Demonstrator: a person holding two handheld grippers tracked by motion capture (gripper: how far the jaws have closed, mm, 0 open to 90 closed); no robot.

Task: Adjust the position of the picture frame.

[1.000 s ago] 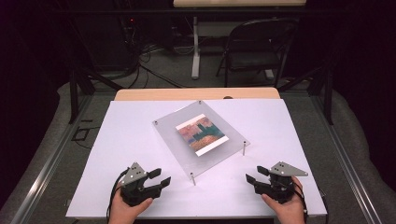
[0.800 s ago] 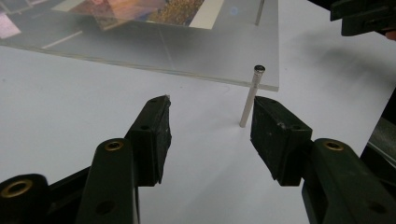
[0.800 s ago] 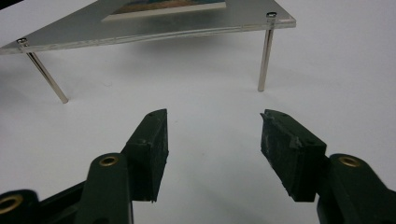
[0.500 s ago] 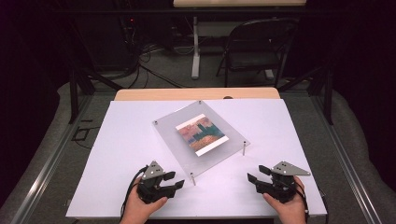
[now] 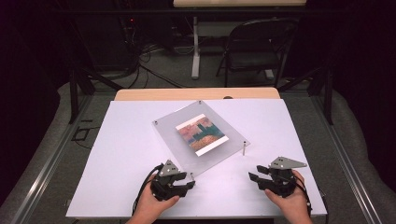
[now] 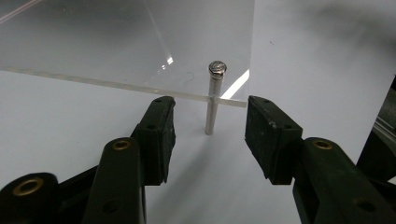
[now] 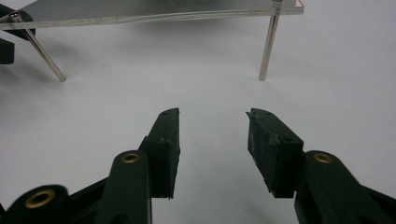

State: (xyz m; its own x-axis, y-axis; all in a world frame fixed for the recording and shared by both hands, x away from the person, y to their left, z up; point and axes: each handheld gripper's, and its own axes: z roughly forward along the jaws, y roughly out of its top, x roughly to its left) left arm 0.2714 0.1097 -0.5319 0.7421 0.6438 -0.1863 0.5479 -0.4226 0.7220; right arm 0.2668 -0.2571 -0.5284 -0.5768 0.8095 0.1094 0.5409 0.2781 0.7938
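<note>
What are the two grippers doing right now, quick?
Left gripper: open, holding nothing, jaws either side of a metal pin, not touching.
Right gripper: open, holding nothing.

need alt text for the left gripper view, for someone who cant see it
The left gripper holds its two black jaws open on either side of a thin metal standoff post at the corner of a clear acrylic panel, not yet touching it, above a white tabletop.

A dark folding metal chair (image 5: 258,49) stands on the grey floor beyond the table; black cables (image 5: 144,63) trail near a white upright post (image 5: 195,49).
</note>
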